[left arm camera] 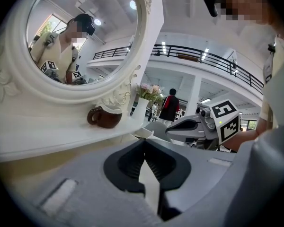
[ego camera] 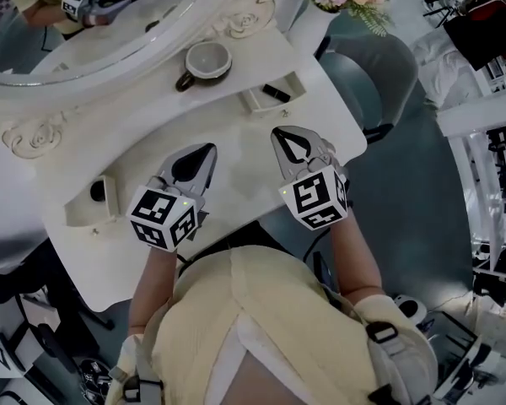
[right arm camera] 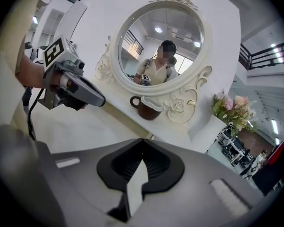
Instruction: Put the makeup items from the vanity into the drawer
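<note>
Bare bench [ego camera: 143,133] lies ahead of my left gripper [ego camera: 211,148] and right gripper [ego camera: 277,131]. Beyond, the mug [ego camera: 206,62] and mirror [ego camera: 135,32] frame block passage; an open drawer [ego camera: 274,98] sits right of the mug.

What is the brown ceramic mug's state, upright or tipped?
Upright: the brown ceramic mug stands on the white vanity, opening facing up.
</note>
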### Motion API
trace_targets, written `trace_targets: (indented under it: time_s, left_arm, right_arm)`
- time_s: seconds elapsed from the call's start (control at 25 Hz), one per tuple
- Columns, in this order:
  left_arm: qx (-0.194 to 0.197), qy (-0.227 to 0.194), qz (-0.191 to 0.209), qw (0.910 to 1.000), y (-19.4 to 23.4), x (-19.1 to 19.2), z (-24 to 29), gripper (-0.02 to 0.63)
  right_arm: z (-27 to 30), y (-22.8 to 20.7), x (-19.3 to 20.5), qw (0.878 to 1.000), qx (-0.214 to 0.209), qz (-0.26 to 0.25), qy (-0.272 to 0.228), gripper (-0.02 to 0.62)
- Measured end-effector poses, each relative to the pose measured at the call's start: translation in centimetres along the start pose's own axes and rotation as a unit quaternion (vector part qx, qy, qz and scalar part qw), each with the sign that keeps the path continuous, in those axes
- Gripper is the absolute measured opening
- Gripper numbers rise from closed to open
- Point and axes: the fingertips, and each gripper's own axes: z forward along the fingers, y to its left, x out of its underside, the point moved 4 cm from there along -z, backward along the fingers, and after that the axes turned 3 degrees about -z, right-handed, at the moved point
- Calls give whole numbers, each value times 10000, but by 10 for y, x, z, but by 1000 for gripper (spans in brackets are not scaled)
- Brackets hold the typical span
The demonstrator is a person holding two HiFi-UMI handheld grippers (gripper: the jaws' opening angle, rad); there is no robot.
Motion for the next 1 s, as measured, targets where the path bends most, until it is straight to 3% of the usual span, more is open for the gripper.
trace_targets:
  time_s: [1.0]
  left_arm:
    - [-397, 40, -31, 9992, 9, 4, -13, 5]
  right_arm:
    - [-5, 10, -4, 9997, -216, -65, -73, 2]
